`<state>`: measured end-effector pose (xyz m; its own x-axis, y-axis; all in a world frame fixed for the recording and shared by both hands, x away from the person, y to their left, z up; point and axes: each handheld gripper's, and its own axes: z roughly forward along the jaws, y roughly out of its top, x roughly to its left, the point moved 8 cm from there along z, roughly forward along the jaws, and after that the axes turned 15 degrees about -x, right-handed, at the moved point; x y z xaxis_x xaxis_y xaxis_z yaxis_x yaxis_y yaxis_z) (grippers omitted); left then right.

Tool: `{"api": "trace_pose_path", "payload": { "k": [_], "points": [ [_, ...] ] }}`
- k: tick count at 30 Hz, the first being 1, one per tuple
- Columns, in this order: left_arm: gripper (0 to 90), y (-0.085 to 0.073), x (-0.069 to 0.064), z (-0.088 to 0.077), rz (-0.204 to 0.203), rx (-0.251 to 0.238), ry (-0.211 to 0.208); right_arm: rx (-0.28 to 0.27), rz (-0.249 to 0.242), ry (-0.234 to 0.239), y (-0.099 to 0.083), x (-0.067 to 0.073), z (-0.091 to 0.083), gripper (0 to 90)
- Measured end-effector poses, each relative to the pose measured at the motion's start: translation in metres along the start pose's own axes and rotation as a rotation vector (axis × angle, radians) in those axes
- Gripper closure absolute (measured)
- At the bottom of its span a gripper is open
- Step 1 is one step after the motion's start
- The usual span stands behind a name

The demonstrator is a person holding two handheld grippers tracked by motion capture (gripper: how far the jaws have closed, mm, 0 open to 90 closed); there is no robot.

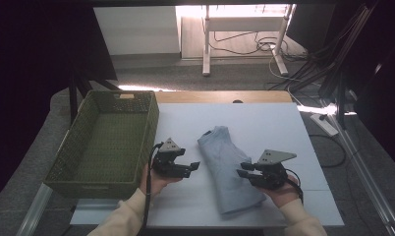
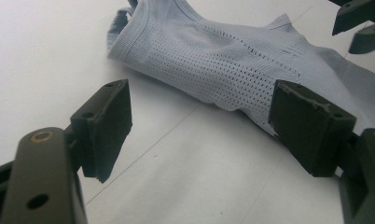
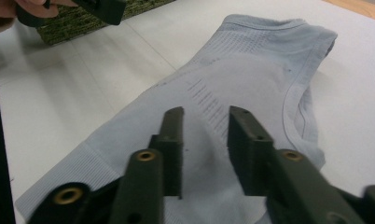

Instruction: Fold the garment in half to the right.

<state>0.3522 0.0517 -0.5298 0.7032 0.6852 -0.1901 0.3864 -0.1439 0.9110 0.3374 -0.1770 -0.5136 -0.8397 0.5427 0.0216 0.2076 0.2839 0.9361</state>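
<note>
White tabletop fills the middle of the high view, with grey carpet around it and a dim room with desk legs and loose cables beyond.

Nearest the viewer, two cream sleeves come in from the 6 o'clock edge, each hand holding a black gripper. The left gripper sits at about 7 o'clock from the table's centre, its jaws spread wide with nothing between them. In the left gripper view it looks low across the bare table at the near side of the shirt, a little way off and not touching. The right gripper sits at about 5 o'clock and points inward over the shirt's right edge. In the right gripper view its jaws stand a small way apart — the shirt shows through the gap, and I judge that the pads are not pressing it.

Between the two grippers lies the shirt, a pale blue-grey knit top folded into a long strip. Its long axis runs from 5 o'clock, near the front edge, up to 11 o'clock, where the ribbed neckline sits. The right gripper is the nearer one, right over the cloth; the left stands just off the strip's opposite long side.

Further off at 9 o'clock, a green woven basket rests at the table's left edge — beyond the left gripper.

No brand, label or readable writing shows on anything.
</note>
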Motion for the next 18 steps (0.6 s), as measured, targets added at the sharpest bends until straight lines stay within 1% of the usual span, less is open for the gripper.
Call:
{"api": "trace_pose_path", "payload": {
  "k": [3, 4, 8, 12, 18],
  "points": [
    [22.2, 0.001, 0.0, -0.001, 0.003, -0.002, 0.002, 0.0, 0.0, -0.005, -0.003, 0.001, -0.004, 57.4],
    [22.2, 0.002, 0.001, -0.001, 0.001, -0.006, 0.0, 0.006, -0.003, -0.009, -0.005, 0.001, -0.005, 55.9],
    [22.2, 0.002, 0.002, -0.001, 0.001, -0.004, 0.001, -0.003, 0.0, -0.017, -0.007, 0.0, -0.01, 49.9],
    [22.2, 0.001, 0.002, -0.001, 0.002, -0.004, -0.002, -0.041, -0.009, 0.0, -0.004, 0.004, -0.018, 49.1],
    [22.2, 0.002, 0.0, -0.001, 0.003, -0.004, -0.002, -0.01, -0.027, 0.031, -0.011, 0.012, -0.027, 48.7]
  ]
}}
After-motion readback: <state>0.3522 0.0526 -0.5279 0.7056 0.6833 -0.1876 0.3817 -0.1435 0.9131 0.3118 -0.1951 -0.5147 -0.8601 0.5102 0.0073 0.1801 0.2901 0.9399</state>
